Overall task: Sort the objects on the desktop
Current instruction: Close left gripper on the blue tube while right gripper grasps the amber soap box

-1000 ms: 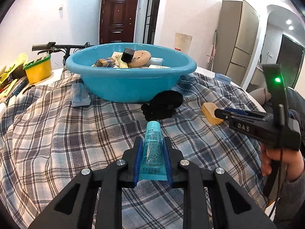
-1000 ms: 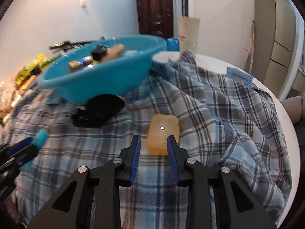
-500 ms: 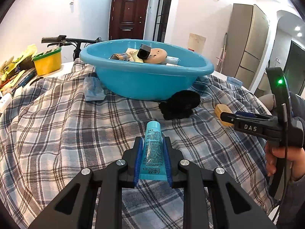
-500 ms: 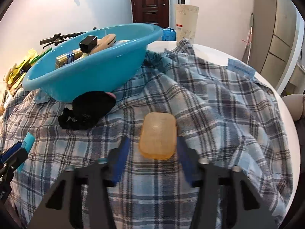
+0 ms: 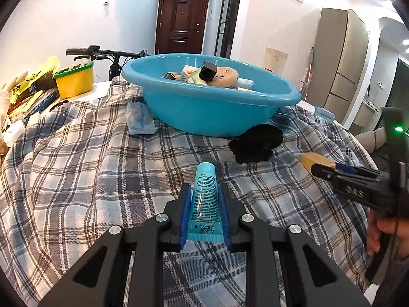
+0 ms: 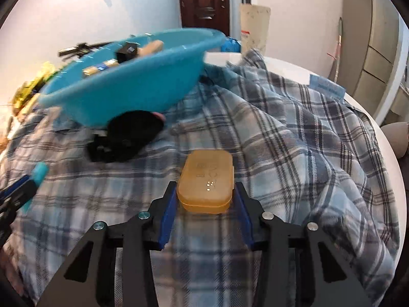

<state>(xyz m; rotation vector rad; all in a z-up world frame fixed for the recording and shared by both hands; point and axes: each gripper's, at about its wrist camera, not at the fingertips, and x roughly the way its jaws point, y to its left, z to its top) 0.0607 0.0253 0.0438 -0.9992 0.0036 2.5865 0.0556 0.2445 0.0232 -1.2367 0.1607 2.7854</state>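
Observation:
My left gripper [image 5: 204,189] is shut on a teal tube [image 5: 204,202], held over the plaid cloth [image 5: 89,168] with its cap pointing at the blue basin [image 5: 212,112]. In the right wrist view my right gripper [image 6: 205,189] straddles an amber bar [image 6: 207,174]. Its jaws are closing and both blue pads touch the bar's sides. The left wrist view shows that gripper [image 5: 319,168] with the bar [image 5: 315,159] at far right. A black lump [image 6: 133,135] lies against the basin [image 6: 133,84], which holds several small items.
A clear plastic packet [image 5: 139,119] lies left of the basin. A yellow tub with a green rim [image 5: 74,79] and clutter stand at the far left. A blue packet [image 6: 326,87] sits by the round table's right edge [image 6: 383,133]. Bicycle handlebars [image 5: 102,51] show behind.
My right gripper opened wide, slid forward around the amber bar and is now narrowing on it. The left gripper drifted a little with the teal tube still in it.

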